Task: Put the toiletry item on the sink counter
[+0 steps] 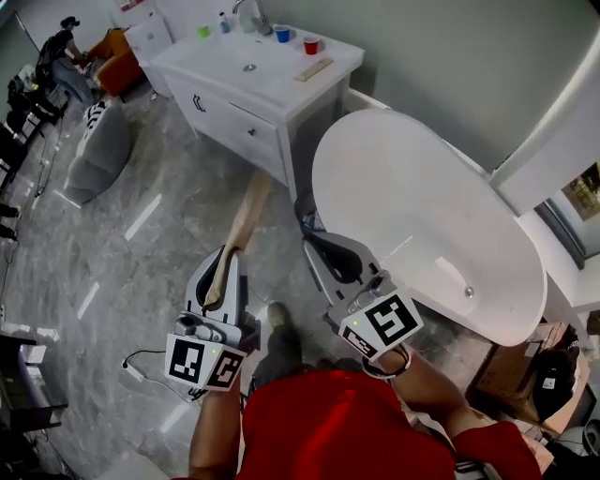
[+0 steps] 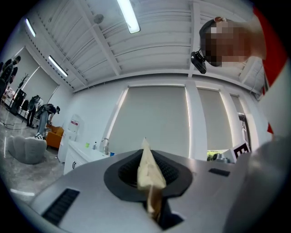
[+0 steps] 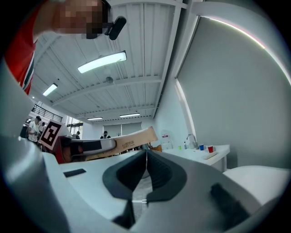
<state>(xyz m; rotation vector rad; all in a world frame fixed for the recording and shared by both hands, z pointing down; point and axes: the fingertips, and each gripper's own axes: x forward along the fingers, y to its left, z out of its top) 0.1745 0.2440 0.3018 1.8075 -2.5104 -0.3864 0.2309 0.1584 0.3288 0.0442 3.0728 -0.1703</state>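
Observation:
A long flat wooden toiletry stick (image 1: pixel 248 211) points away from me toward the sink counter (image 1: pixel 220 66). My left gripper (image 1: pixel 228 258) is shut on its near end, low above the grey floor. In the left gripper view the stick (image 2: pixel 146 168) stands edge-on between the closed pads. My right gripper (image 1: pixel 311 242) hangs beside it to the right, near the bathtub, shut with nothing in it. The right gripper view shows that gripper's pads (image 3: pixel 146 168) pressed together, with the stick (image 3: pixel 132 140) and the left gripper (image 3: pixel 86 146) to its left and the counter (image 3: pixel 207 154) far off.
A white oval bathtub (image 1: pixel 422 216) fills the right side. On the counter stand a blue cup (image 1: pixel 282 34), a red cup (image 1: pixel 310 45), a green cup (image 1: pixel 203 31), a faucet (image 1: pixel 247 11) and a wooden piece (image 1: pixel 314 68). A grey armchair (image 1: pixel 94 150) sits at the left.

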